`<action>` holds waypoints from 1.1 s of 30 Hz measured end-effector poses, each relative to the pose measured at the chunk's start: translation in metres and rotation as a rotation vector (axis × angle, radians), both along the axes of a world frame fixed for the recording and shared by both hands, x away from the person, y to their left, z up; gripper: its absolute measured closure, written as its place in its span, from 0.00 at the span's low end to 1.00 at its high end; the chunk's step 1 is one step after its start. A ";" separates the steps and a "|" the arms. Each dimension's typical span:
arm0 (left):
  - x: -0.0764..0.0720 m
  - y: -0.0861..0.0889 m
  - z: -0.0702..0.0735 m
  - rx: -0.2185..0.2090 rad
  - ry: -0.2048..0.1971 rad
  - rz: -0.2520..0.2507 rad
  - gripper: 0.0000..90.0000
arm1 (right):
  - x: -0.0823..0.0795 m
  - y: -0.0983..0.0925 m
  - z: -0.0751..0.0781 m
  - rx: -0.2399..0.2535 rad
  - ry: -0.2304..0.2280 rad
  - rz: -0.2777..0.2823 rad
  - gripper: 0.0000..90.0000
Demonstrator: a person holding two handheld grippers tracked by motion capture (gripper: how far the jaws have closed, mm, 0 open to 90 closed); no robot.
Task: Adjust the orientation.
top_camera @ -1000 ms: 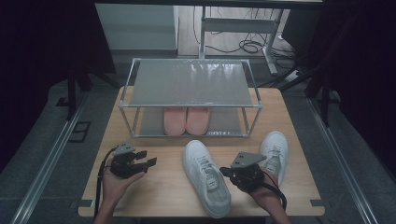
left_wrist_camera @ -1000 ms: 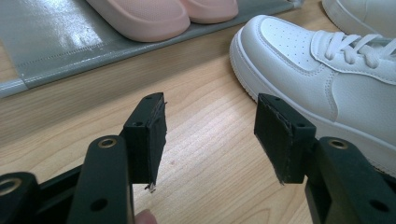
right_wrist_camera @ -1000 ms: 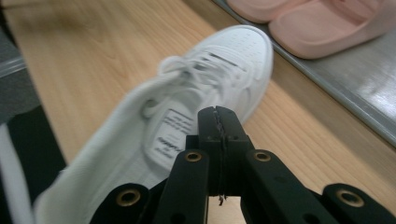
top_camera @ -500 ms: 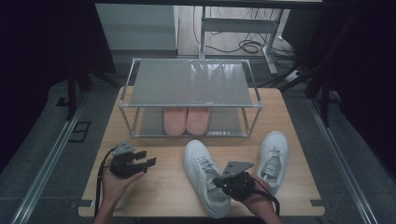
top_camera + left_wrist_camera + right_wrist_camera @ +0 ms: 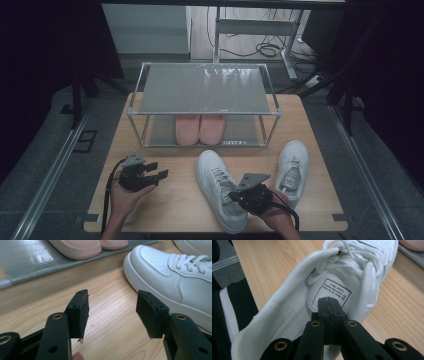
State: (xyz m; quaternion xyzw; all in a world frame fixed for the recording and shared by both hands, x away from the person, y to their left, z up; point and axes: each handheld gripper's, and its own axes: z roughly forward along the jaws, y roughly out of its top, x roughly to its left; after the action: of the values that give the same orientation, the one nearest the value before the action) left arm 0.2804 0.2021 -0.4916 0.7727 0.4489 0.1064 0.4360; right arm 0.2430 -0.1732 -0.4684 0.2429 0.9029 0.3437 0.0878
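Table (image 5: 175, 200): two white sneakers (image 5: 220, 195), two pink slippers (image 5: 200, 129) under one rack (image 5: 205, 90); left gripper (image 5: 159, 171) spread empty, right gripper (image 5: 234, 196) pinched closed, inside one sneaker's opening.

Wooden table (image 5: 180, 200), two white sneakers (image 5: 220, 187), shoe rack (image 5: 205, 90)

The near sneaker (image 5: 220, 192) is white, laces and mesh lining too, with a white tongue label printed in black; the second sneaker (image 5: 292, 170) is white as well. The slippers (image 5: 199, 129) are pale pink. The rack (image 5: 205, 90) is grey with silvery tubes, the table (image 5: 165, 200) light wood grain, both grippers' jaws black
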 end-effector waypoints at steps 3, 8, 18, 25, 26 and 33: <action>0.000 0.000 0.000 0.001 0.001 0.001 0.49 | 0.002 -0.004 0.001 -0.002 0.001 -0.005 1.00; 0.000 -0.001 -0.001 0.005 0.003 -0.004 0.49 | 0.007 -0.010 0.002 -0.002 0.007 -0.017 1.00; 0.000 0.000 -0.001 0.004 0.003 -0.002 0.49 | 0.014 -0.018 0.006 -0.009 0.017 -0.039 1.00; 0.000 -0.001 -0.001 0.005 0.001 -0.003 0.49 | 0.015 -0.023 0.008 -0.025 -0.006 -0.073 1.00; 0.000 -0.001 -0.001 0.004 -0.001 -0.006 0.49 | 0.015 -0.023 0.009 -0.021 -0.005 -0.070 1.00; 0.000 -0.001 -0.001 0.006 -0.001 -0.005 0.49 | 0.008 -0.034 0.028 0.069 -0.047 -0.059 0.94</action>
State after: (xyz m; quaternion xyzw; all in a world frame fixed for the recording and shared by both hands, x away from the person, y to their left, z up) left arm 0.2803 0.2011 -0.4923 0.7752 0.4464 0.1069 0.4341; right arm 0.2507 -0.2067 -0.4407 0.2644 0.8805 0.3775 0.1106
